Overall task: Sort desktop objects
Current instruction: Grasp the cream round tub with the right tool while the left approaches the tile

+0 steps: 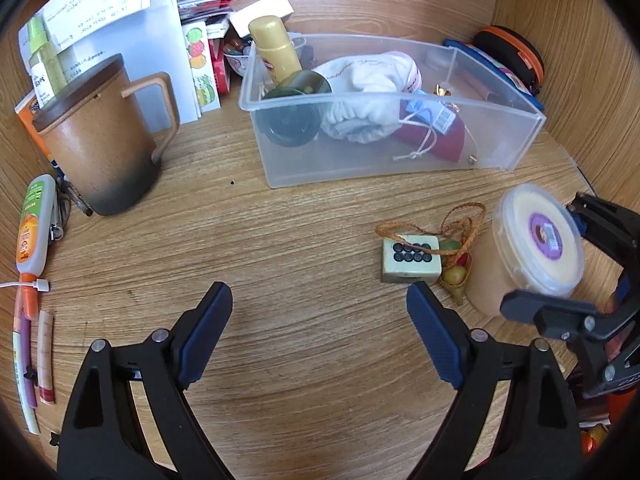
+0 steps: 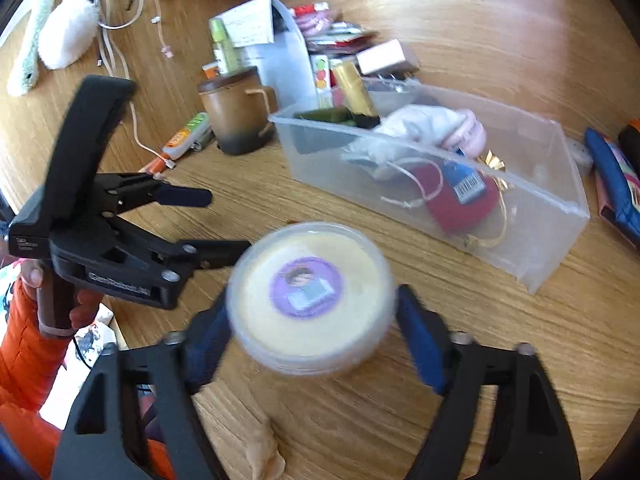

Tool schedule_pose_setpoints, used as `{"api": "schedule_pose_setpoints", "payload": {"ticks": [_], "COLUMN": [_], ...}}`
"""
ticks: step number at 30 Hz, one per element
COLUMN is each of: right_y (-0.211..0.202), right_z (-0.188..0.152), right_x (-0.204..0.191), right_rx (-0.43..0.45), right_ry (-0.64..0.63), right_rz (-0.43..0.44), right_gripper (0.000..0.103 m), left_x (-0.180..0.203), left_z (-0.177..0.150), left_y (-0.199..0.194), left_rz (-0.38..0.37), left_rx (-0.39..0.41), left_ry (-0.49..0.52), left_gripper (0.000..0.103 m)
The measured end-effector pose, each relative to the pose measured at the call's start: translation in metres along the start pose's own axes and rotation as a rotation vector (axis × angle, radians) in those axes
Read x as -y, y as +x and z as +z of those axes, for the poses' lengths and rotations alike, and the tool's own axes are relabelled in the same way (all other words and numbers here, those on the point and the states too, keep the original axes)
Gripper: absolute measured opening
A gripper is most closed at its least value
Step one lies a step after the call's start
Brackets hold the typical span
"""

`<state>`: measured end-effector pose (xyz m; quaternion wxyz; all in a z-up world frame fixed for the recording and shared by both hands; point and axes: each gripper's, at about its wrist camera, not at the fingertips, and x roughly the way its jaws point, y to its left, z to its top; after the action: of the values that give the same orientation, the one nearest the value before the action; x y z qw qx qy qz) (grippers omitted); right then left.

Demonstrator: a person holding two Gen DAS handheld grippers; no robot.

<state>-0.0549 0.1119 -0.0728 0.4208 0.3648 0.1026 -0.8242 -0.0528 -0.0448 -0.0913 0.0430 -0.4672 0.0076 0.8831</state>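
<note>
My right gripper (image 2: 312,320) is shut on a round plastic tub (image 2: 310,298) with a cream lid and purple sticker, held above the desk; it also shows in the left wrist view (image 1: 536,244), with the right gripper (image 1: 560,260) around it. My left gripper (image 1: 320,308) is open and empty over bare wood; it shows in the right wrist view (image 2: 208,220). A clear plastic bin (image 1: 400,160) holds a yellow bottle (image 1: 276,46), a dark green jar (image 1: 298,112), a white cloth pouch (image 1: 368,92) and a red pouch (image 1: 436,136). A cream die-like block (image 1: 410,260) on an orange cord lies by the tub.
A brown lidded mug (image 1: 96,136) stands at the left, with a sunscreen tube (image 1: 34,228) and pens (image 1: 32,352) beside it. Papers and packets (image 1: 132,28) are stacked behind. A dark case with an orange rim (image 1: 516,56) sits at the back right. Wooden walls enclose the desk.
</note>
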Motion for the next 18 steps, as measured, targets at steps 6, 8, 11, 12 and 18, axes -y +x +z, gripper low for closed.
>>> {"api": "schedule_pose_setpoints", "payload": {"ticks": [6, 8, 11, 12, 18], "right_y": [-0.004, -0.008, -0.013, -0.015, -0.018], "right_z": [0.001, 0.000, -0.002, -0.003, -0.004], "right_x": [0.017, 0.026, 0.038, 0.041, 0.048], "right_rx": [0.014, 0.016, 0.016, 0.015, 0.019], "right_ry": [0.061, 0.085, 0.112, 0.116, 0.125], "right_rz": [-0.056, -0.071, -0.076, -0.083, -0.086], "right_gripper": [0.065, 0.065, 0.065, 0.065, 0.065], "left_x": [0.008, 0.012, 0.018, 0.019, 0.024], "left_z": [0.003, 0.005, 0.008, 0.009, 0.014], "left_y": [0.007, 0.009, 0.013, 0.015, 0.024], "left_rz": [-0.023, -0.030, -0.020, -0.020, -0.028], "left_rx": [-0.010, -0.012, -0.015, -0.020, -0.033], "left_ry": [0.017, 0.029, 0.043, 0.044, 0.041], "left_gripper": [0.090, 0.090, 0.090, 0.090, 0.089]}}
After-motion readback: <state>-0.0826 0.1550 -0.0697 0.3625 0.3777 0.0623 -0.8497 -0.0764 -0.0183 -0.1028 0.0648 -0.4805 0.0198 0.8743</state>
